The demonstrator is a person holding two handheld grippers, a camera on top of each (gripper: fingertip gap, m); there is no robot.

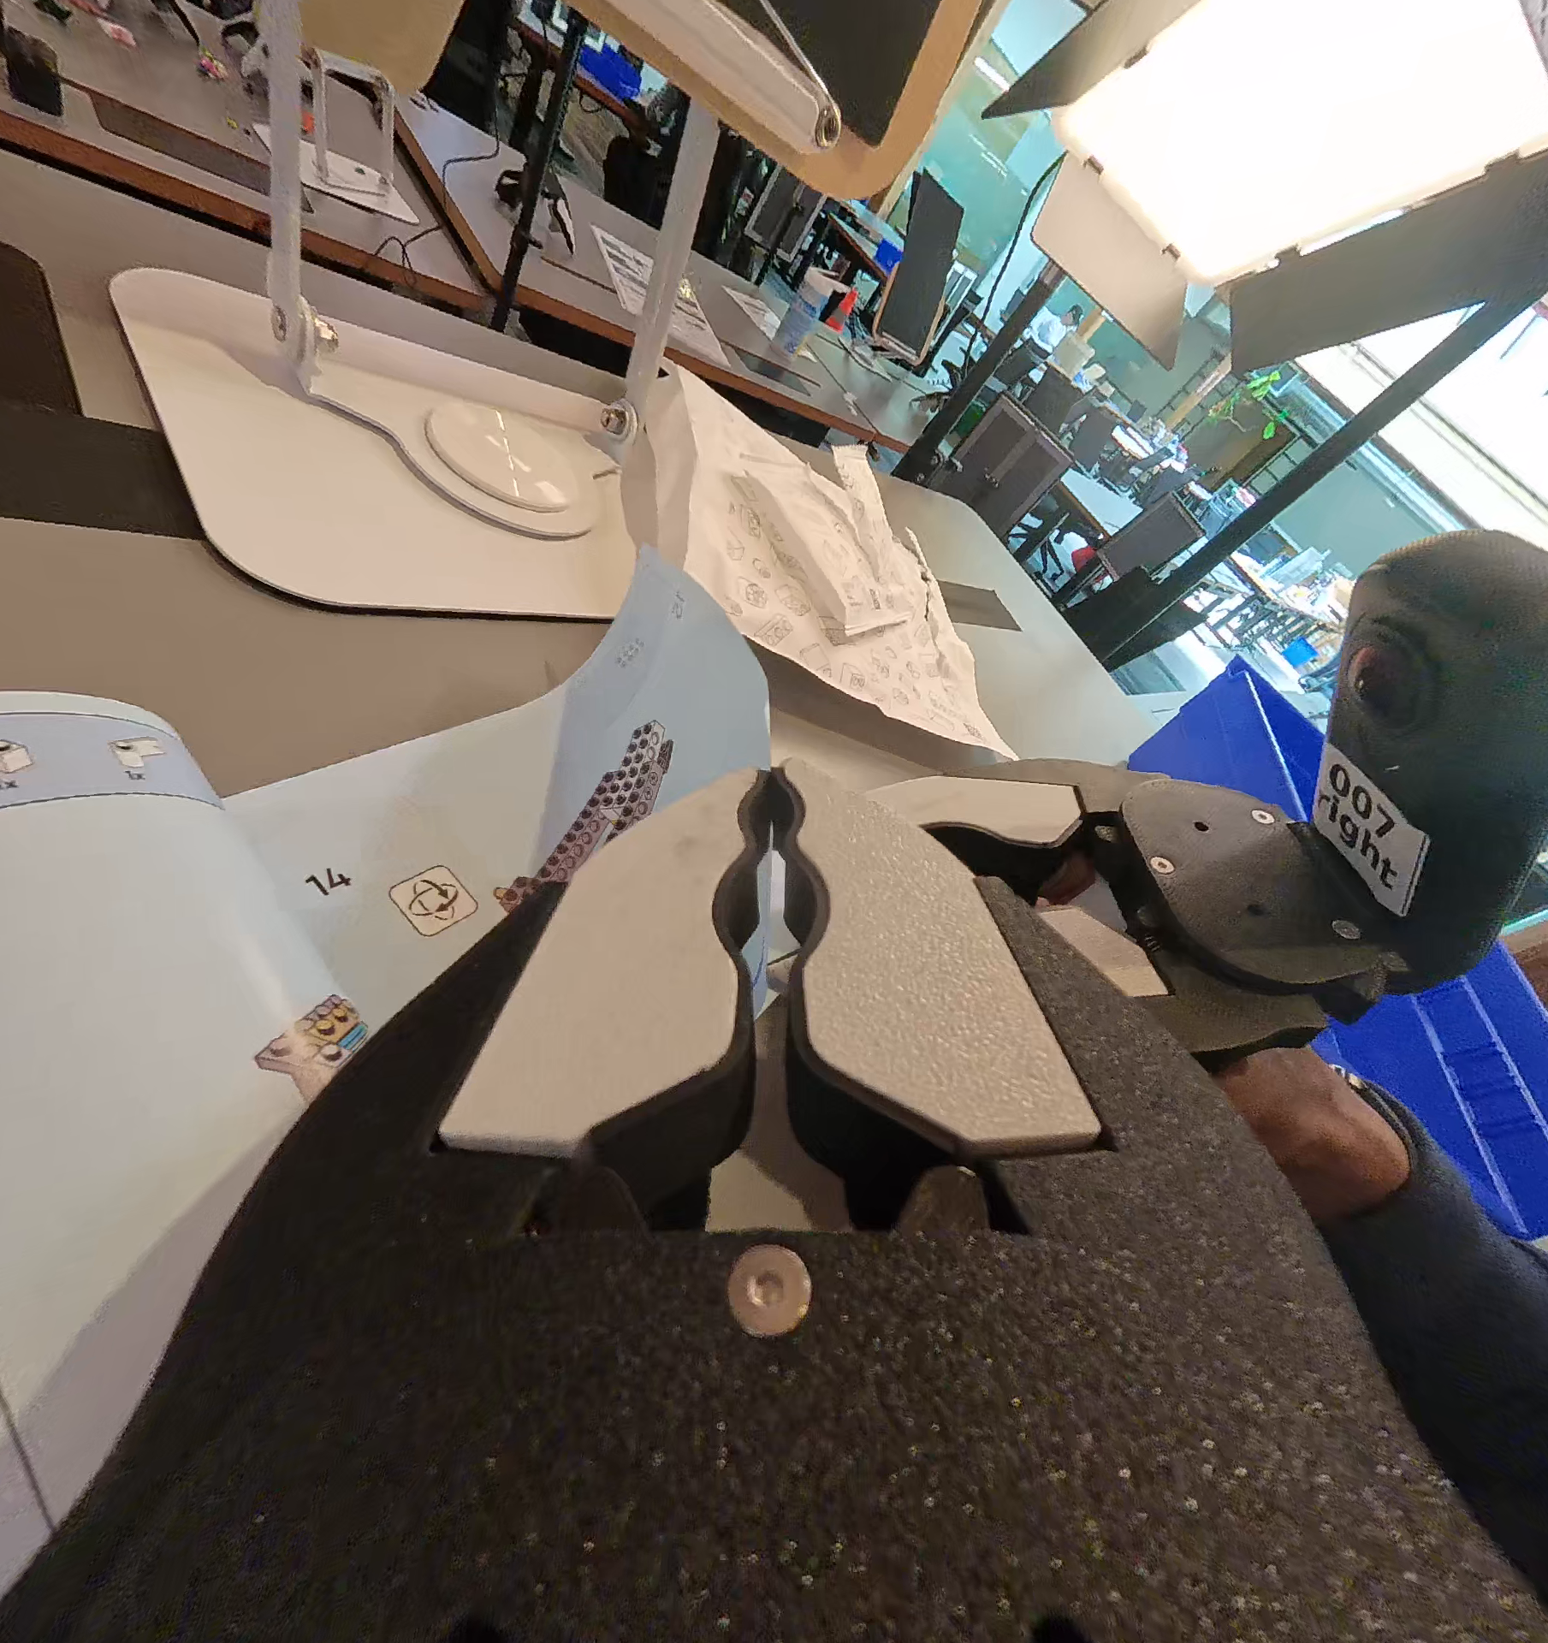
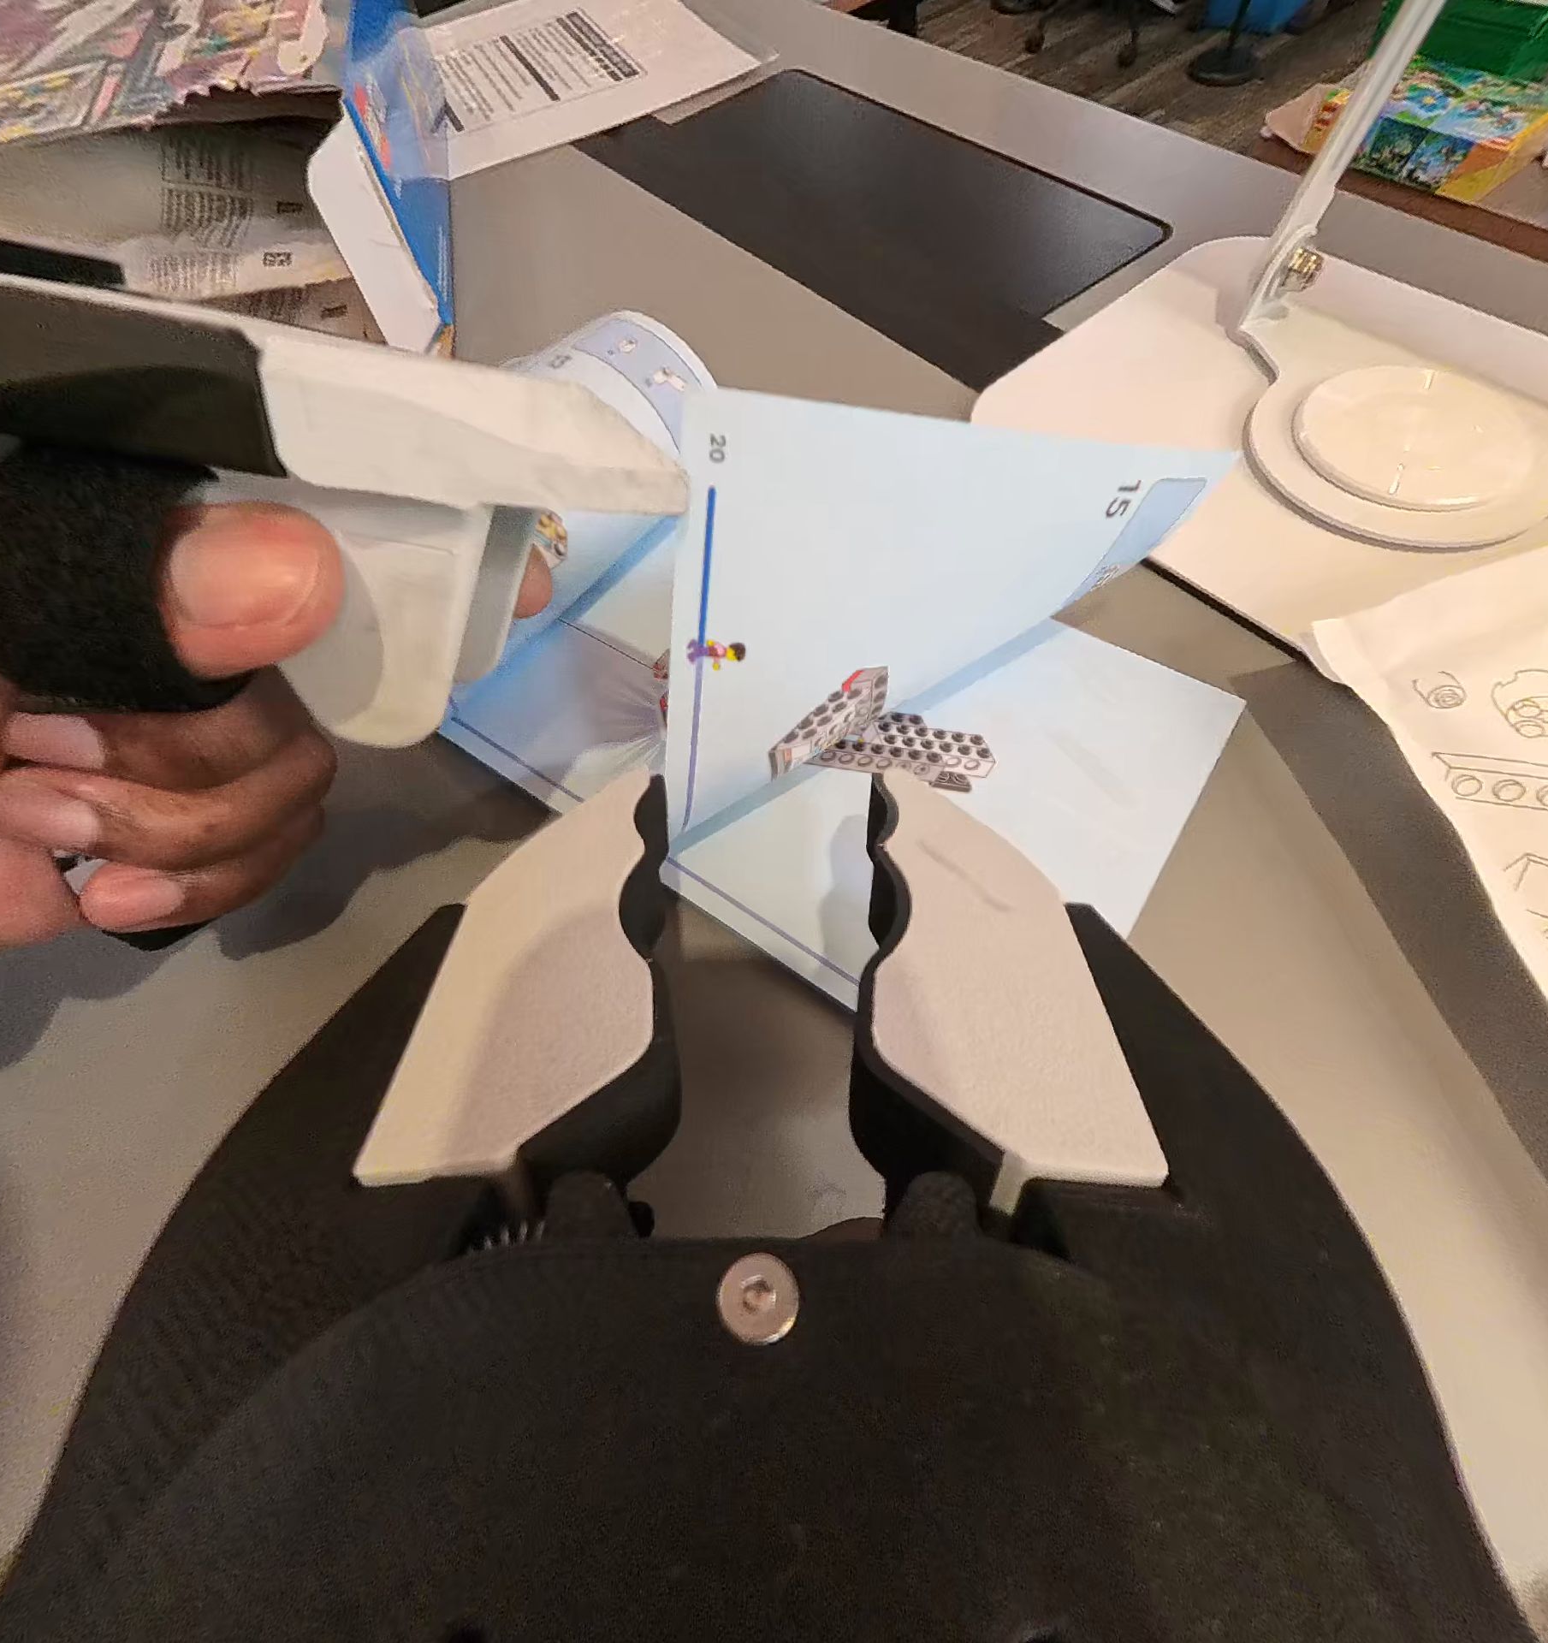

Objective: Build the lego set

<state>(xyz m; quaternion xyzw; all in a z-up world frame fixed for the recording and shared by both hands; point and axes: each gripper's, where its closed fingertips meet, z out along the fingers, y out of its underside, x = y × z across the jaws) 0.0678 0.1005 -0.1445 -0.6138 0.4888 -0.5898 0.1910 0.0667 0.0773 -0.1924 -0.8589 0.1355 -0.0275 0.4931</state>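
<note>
A light blue building-instruction booklet [image 2: 1090, 773] lies open on the grey table. One page [image 2: 886, 551] stands upright from it. My left gripper [image 1: 772, 784] is shut on that page's edge; the page [image 1: 663, 676] runs down between its closed pads. In the right wrist view one left finger [image 2: 485, 444] meets the page's top corner, with a person's hand [image 2: 130, 711] behind it. My right gripper [image 2: 766, 805] is open, low over the booklet. The foot of the lifted page lies beside its left pad [image 2: 650, 827], not pinched. The right gripper also shows in the left wrist view [image 1: 1001, 813].
A white lamp base [image 2: 1410, 444] with a round disc stands behind the booklet, also in the left wrist view [image 1: 325, 480]. A white printed paper bag [image 1: 823, 551] lies to the right. A blue bin [image 1: 1463, 1111], a blue box [image 2: 397, 133] and a black mat [image 2: 886, 204] are nearby. The left gripper's tips are roughly 6 centimeters from the right gripper's.
</note>
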